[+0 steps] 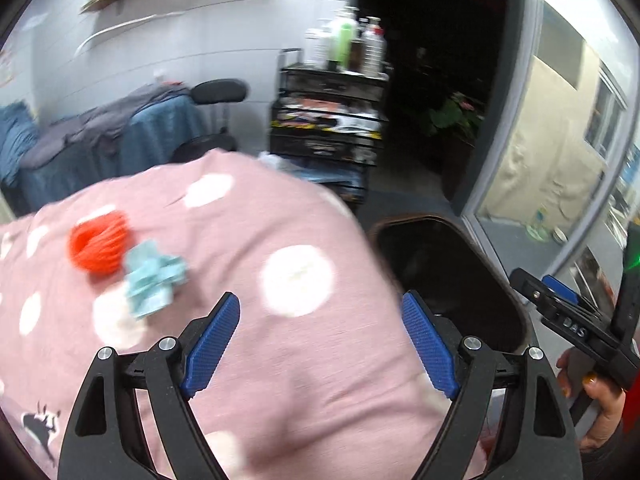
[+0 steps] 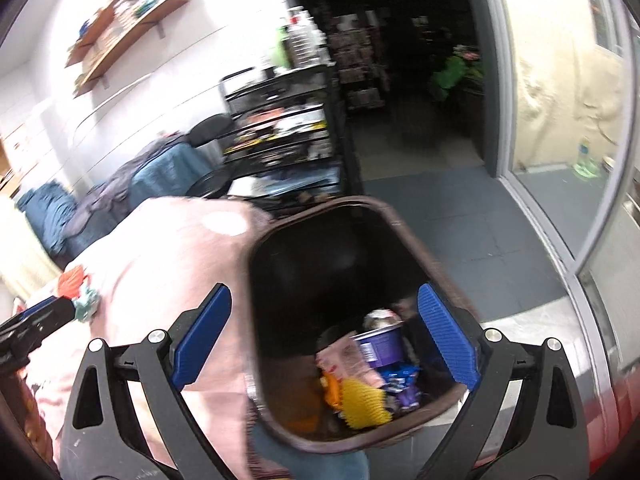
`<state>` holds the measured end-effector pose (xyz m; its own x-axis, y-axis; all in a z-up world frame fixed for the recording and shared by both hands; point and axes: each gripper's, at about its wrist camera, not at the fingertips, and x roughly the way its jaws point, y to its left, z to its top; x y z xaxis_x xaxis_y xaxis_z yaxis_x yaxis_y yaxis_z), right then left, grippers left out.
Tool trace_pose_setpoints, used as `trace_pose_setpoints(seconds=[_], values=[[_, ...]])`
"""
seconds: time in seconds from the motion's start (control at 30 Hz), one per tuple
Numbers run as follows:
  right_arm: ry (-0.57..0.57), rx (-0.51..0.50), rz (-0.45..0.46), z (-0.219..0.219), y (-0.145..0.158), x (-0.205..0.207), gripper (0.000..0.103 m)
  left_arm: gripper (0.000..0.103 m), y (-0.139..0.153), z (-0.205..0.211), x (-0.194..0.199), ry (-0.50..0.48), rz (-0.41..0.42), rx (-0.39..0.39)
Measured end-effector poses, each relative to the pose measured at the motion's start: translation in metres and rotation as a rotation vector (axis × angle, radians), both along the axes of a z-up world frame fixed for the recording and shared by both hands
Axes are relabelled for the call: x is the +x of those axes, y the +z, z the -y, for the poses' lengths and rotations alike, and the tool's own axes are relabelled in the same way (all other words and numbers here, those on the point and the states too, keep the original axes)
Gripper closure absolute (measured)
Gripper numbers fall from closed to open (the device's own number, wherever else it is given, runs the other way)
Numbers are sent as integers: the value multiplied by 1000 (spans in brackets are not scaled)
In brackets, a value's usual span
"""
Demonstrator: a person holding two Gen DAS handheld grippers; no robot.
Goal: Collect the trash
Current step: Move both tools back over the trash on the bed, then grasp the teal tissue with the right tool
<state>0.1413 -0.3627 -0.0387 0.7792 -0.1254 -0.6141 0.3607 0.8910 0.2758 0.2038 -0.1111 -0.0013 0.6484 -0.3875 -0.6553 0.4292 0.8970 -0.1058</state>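
An orange net ball [image 1: 98, 246] and a crumpled light-blue paper [image 1: 154, 280] lie side by side on the pink dotted cloth [image 1: 248, 236]. My left gripper [image 1: 320, 300] hovers open over the cloth to their right, holding nothing. A dark brown bin [image 2: 352, 200] stands beside the table, with a purple cup [image 2: 380, 344], a yellow mesh piece [image 2: 364, 402] and wrappers inside. Above the bin mouth my right gripper [image 2: 324, 292] is open and empty. In the left wrist view the bin [image 1: 404, 220] is to the right and the right gripper [image 1: 560, 304] at the far right.
A black trolley [image 1: 328, 120] with bottles on top stands behind the table. A black chair [image 1: 218, 92] and blue-draped furniture [image 1: 160, 132] stand against the wall. A dark doorway and a glass door [image 2: 560, 160] are to the right, over grey floor [image 2: 460, 220].
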Motion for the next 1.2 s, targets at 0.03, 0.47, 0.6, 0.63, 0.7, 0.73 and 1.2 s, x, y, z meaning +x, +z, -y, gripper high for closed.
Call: trace_pose_setpoints(seconds=[0.03,0.47,0.6,0.63,0.7,0.73,1.2], values=[[37,1,0,-12,2,6,10,21,-1,-9,2,18,-7,-7],[411,7,-24,-135,14,68,10,21,-22,-142,17,320,-52,-20],[500,-8,-42,-171,16,87,10,21,-28,-174,22,381,-61,-12],[519,-8,-48,-178,16,91,10,21,-30,-181,24,391,-65,-13],[546,-11,-57,-190,15,98,10,21,-32,-192,29,409,-70,-9],[560,-13,-65,-198,15,103,10,21,-32,-197,32,417,-72,-7],[659,-6,-176,-268,-8,181,21,22,-35,-193,71,393,-61,27]])
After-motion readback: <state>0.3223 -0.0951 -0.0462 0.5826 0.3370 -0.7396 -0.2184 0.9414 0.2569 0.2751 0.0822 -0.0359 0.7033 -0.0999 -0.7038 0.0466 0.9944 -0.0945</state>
